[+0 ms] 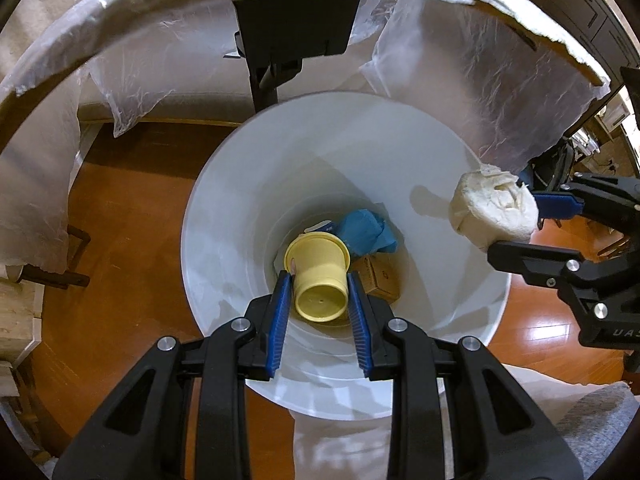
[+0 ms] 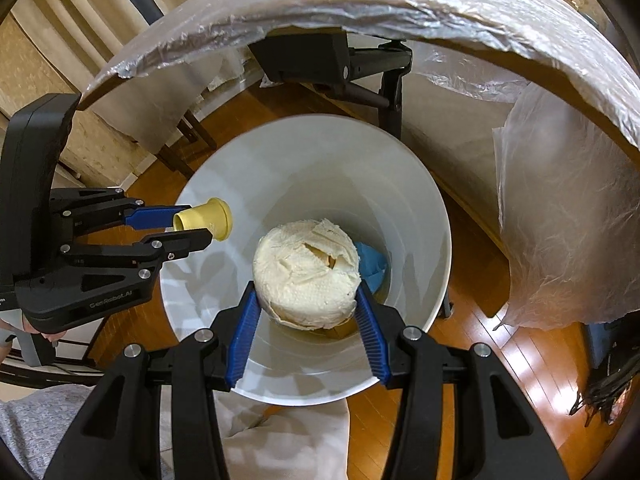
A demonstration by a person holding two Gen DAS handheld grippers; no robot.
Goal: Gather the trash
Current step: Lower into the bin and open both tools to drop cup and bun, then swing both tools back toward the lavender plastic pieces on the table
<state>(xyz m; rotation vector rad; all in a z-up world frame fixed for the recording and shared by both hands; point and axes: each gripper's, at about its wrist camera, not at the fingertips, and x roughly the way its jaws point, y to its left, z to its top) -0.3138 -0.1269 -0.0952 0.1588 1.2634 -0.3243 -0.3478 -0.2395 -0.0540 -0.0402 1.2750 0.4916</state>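
left wrist view looks straight down into the white bin, and my left gripper is clamped on a yellow cup lying on its side between the two blue pads, its closed base turned toward the camera. the cup hangs over the mouth of the bin. down at the bottom of the bin i can see a crumpled blue wrapper at about 1 o'clock from the cup and a small brown box at about 3 o'clock from it, both lying on the bin floor.

at 3 o'clock in this view my right gripper comes in from the side, closed on a wad of white paper towel held over the bin's rim.

from the right wrist view the same paper towel fills the space between the blue pads of my right gripper, pressed on both sides, hanging above the open bin. the blue wrapper peeks out behind it at 2 o'clock. my left gripper shows at 9 o'clock with the yellow cup pinched in it, over the bin's left edge.

the bin stands on a wooden floor, and a counter edge wrapped in clear plastic sheet arcs across the top of both views.
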